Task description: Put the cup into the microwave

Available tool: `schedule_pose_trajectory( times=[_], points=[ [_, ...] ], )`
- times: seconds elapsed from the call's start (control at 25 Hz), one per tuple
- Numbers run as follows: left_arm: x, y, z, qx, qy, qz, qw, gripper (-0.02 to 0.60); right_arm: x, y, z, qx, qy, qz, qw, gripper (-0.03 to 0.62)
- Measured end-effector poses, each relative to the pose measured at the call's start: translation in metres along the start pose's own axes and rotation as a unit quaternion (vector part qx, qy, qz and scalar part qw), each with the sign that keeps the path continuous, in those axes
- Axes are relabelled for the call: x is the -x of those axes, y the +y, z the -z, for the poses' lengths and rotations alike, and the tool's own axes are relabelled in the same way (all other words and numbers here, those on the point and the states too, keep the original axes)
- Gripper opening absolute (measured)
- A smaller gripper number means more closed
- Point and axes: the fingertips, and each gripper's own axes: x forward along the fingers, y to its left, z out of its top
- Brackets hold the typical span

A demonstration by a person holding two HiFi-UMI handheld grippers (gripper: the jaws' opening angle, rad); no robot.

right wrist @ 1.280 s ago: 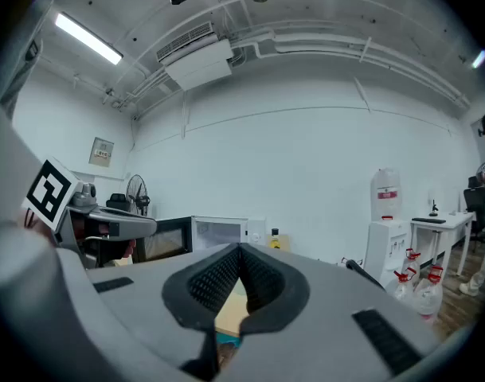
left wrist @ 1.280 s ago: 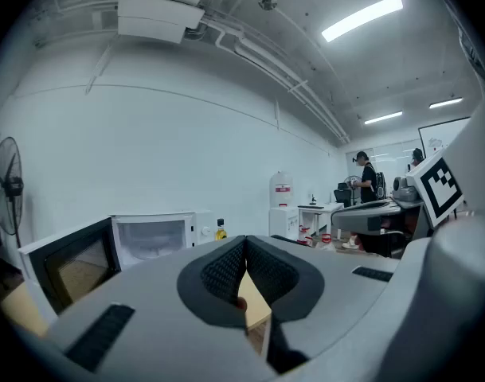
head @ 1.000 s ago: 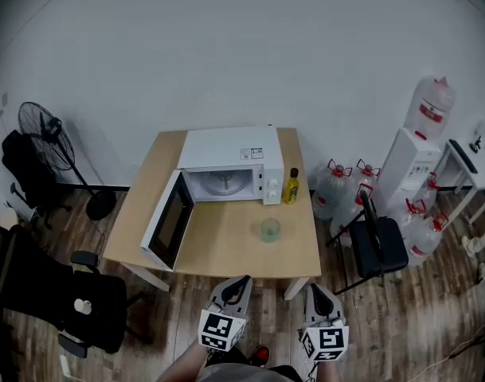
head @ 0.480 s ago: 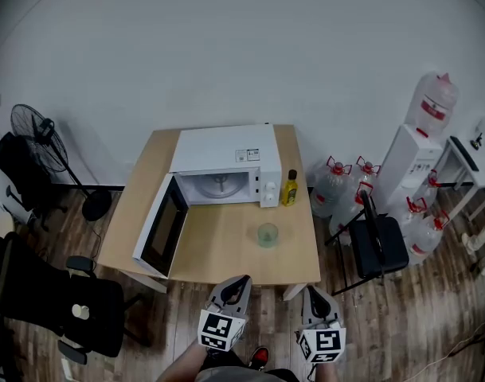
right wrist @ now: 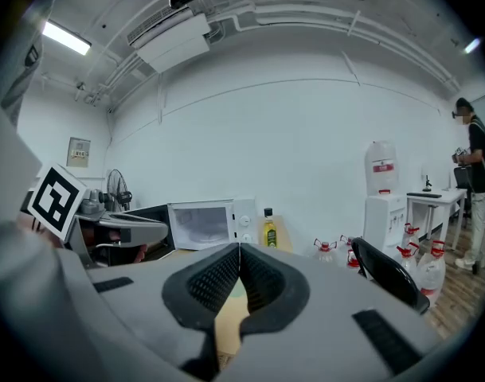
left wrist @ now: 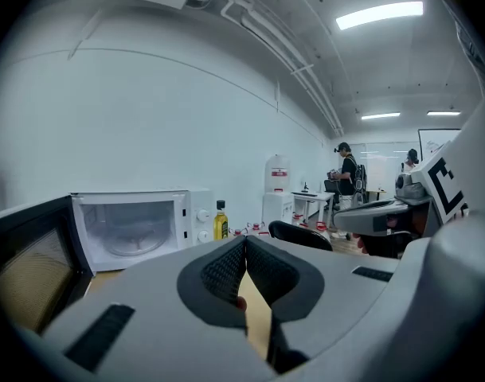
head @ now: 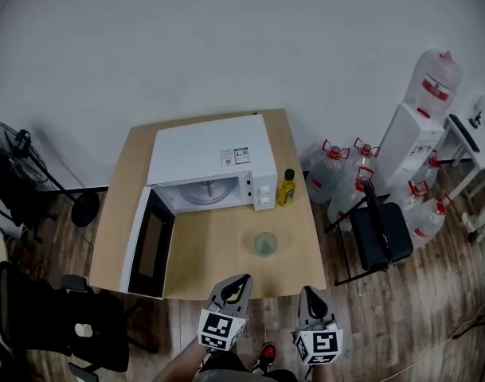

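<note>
Nearer than a second ago, the desk [head: 218, 253] is carrying the white microwave [head: 210, 157], its door hanging open. The cup [head: 265, 244] is standing on the desk before the microwave's right end. Left gripper [head: 242, 279] and right gripper [head: 307, 291] are hovering at the desk's near edge, jaws pressed together, empty.

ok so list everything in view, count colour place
table: one, light wood, centre
microwave: one, white, back of table, door open
cup: one, clear greenish, table, before the microwave
bottle: one, yellow, right of the microwave
water jugs: several, clear, red caps, floor, right
water dispenser: one, white, right wall
chair: one, black, right of table
office chair: one, black, lower left
fan: one, black, far left
left gripper: one, grey, shut, empty, bottom edge
right gripper: one, grey, shut, empty, beside it
</note>
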Motion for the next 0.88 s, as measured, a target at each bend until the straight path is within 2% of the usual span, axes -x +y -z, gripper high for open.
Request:
schedule_pose_trajectory(
  times=[0.24, 0.6, 0.88],
  points=[
    [-0.036, 0.019, 0.024, 0.005, 0.035, 0.026, 0.999, 0.023, -0.041, -0.004, 0.018, -0.024, 0.023, 0.013, 0.999, 0.018],
    [-0.081, 0.035, 0.061, 0.01, 0.074, 0.056, 0.9956, 0.023, -0.073, -0.022, 0.054, -0.047, 0.063, 0.041, 0.996, 0.018],
    [-0.102, 0.042, 0.075, 0.012, 0.087, 0.071, 0.9937, 0.031, -0.082, -0.032, 0.072, -0.071, 0.082, 0.06, 0.992, 0.018]
  ],
)
